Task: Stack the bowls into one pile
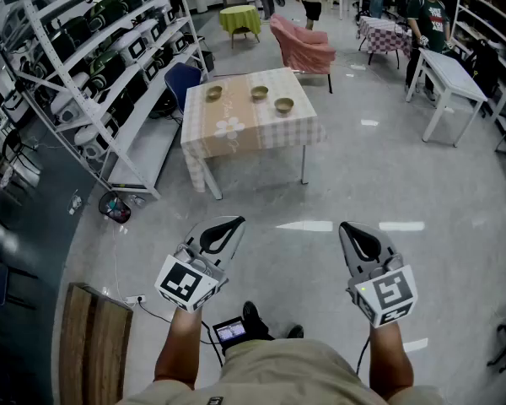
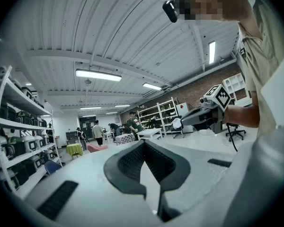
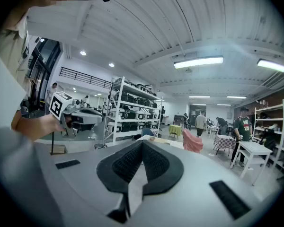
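Observation:
Three brownish bowls stand apart on a far table with a checked cloth [image 1: 236, 133]: one at the left [image 1: 214, 93], one in the middle [image 1: 260, 93], one at the right [image 1: 284, 105]. Both grippers are held close to my body, several steps short of the table. My left gripper [image 1: 228, 224] is shut with nothing in it, its pads meeting at the tip [image 2: 143, 143]. My right gripper [image 1: 347, 226] is likewise shut and holds nothing [image 3: 142, 143]. Each gripper view looks across the room and shows the other gripper beside it; no bowl is clear in them.
Tall white racks [image 1: 110, 57] of equipment run along the left. A blue chair [image 1: 181, 78] stands by the table's left end, a pink-covered chair [image 1: 304, 49] behind it. A white table [image 1: 447, 74] and people [image 1: 426, 15] are at the right. A wooden box [image 1: 93, 344] sits near my left.

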Demonstrator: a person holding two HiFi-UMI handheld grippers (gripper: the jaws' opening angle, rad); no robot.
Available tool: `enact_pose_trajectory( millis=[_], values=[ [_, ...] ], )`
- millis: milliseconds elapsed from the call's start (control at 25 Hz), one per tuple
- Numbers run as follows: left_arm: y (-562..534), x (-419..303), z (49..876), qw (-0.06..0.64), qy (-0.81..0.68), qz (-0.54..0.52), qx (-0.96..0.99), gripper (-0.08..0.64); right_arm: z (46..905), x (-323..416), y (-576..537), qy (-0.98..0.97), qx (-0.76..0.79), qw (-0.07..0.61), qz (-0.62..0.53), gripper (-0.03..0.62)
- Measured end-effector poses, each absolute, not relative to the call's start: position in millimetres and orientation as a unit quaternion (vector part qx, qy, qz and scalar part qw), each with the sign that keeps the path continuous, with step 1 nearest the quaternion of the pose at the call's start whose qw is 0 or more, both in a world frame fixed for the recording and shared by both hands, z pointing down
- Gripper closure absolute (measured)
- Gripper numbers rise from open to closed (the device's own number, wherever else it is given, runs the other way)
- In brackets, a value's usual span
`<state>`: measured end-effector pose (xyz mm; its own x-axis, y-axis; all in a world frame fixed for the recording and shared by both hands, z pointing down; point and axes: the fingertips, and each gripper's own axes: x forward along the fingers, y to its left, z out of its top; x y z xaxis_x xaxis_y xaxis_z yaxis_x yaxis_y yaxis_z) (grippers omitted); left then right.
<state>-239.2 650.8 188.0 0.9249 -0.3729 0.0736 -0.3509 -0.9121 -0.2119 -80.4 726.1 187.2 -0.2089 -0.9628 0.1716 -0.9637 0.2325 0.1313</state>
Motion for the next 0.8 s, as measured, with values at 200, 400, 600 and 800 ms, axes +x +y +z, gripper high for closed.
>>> enact_pose_trajectory(
  millis=[200, 400, 600, 800],
  values=[
    [654.1, -236.9, 188.3, 0.097, 0.185, -0.057, -0.976, 0.554, 186.5, -79.0, 729.2, -0.778, 0.619, 0.107, 0.003, 0.591],
    [654.0, -232.7, 186.4, 0.096, 0.184, -0.056, -0.977, 0.554, 183.0, -74.9, 728.4, -0.778, 0.619, 0.105, 0.002, 0.591],
    [652.9, -231.1, 188.6, 0.097, 0.186, -0.059, -0.976, 0.554, 184.0, -75.3, 728.1, -0.782, 0.616, 0.094, 0.007, 0.589],
    [658.2, -229.0, 187.8, 0.101, 0.189, -0.059, -0.975, 0.554, 182.8, -73.5, 732.9, -0.786, 0.613, 0.086, 0.006, 0.589]
  ],
)
